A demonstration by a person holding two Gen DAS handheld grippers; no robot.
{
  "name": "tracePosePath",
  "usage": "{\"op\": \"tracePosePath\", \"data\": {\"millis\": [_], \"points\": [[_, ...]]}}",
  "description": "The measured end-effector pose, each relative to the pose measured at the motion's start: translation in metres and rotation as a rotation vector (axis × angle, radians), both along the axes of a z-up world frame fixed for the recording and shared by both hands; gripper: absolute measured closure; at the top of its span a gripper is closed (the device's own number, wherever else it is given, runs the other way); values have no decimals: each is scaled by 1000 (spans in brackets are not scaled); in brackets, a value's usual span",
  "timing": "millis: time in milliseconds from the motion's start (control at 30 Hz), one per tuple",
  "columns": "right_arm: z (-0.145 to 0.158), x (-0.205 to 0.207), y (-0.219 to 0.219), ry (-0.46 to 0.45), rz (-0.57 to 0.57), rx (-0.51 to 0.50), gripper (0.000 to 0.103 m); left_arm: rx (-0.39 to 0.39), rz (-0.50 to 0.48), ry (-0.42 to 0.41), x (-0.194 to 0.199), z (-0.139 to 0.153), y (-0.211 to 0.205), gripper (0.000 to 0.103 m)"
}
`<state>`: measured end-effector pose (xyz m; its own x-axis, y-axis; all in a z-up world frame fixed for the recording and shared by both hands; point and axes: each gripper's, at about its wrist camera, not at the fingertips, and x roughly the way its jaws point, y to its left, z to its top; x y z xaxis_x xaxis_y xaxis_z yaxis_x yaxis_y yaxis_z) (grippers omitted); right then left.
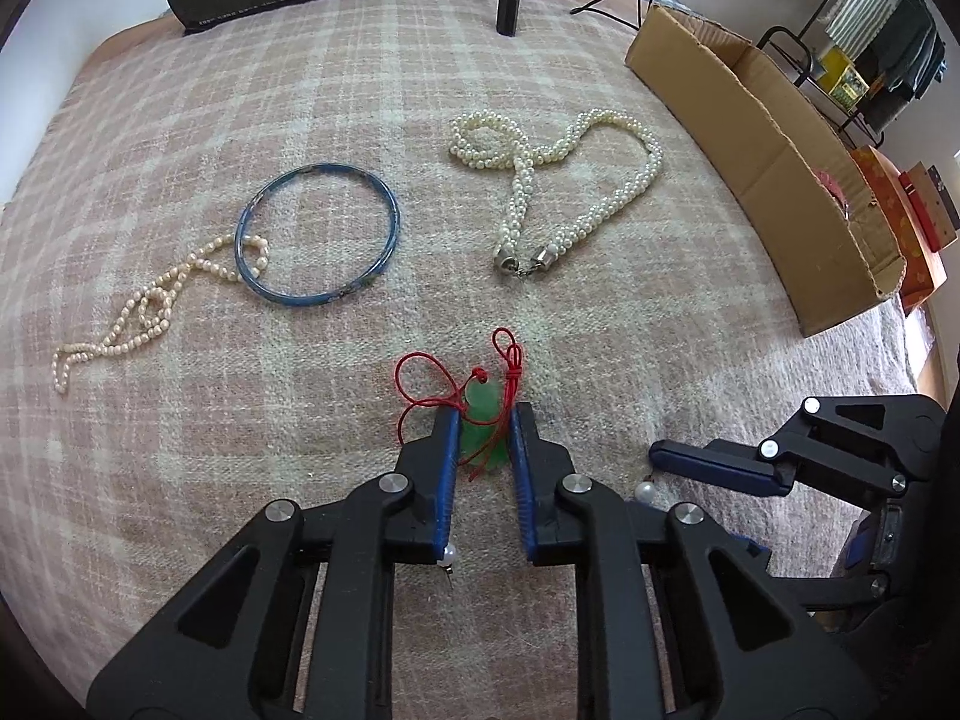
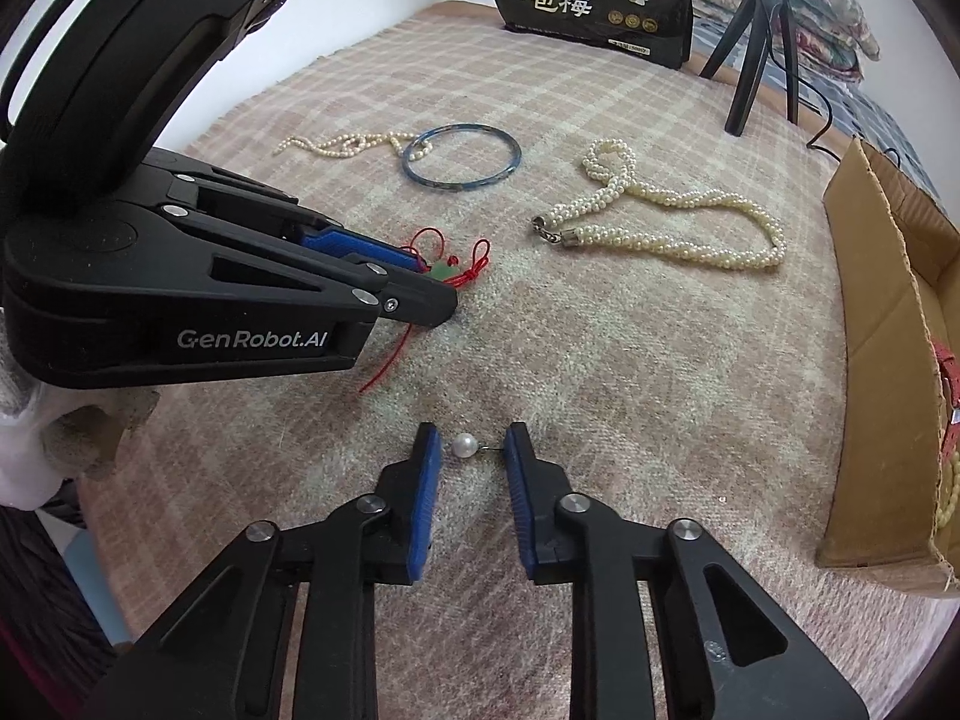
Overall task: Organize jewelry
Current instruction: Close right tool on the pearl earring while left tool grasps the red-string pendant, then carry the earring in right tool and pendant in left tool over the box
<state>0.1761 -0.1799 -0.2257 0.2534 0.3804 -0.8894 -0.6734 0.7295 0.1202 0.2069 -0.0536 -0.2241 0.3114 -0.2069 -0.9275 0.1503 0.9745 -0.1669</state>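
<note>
Left wrist view: left gripper (image 1: 485,435) pads pinch the green pendant (image 1: 482,420) on its red cord. Right gripper (image 2: 469,450) straddles a pearl earring (image 2: 464,445), contact unclear. Bangle (image 1: 318,237), both pearl necklaces (image 1: 558,180) unsorted on blanket; cardboard box (image 2: 888,360) nearly empty.

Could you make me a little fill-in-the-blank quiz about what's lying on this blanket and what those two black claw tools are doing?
1. The left gripper has a ____ pendant on a red cord between its fingers.
2. The thin pearl strand lies partly under the ____ bangle.
3. Between the right gripper fingers lies a single ____.
4. The thick pearl necklace lies beside a cardboard ____.

Answers: green; blue; pearl; box
</note>
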Motion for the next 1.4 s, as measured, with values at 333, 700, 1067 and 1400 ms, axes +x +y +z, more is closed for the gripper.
{"op": "tracePosePath", "data": {"millis": [333,700,1067,1400], "points": [[3,-2,0,-17,7,7,88,7,13,-21,-3,5,3,88],[26,-12,-7,-72,5,28,88,0,27,-81,-11,28,11,89],[64,-16,-33,-150,-40,66,88,-19,9,-173,-16,64,1,89],[101,1,-75,-220,-153,100,88,-69,-36,-243,-8,97,-27,89]]}}
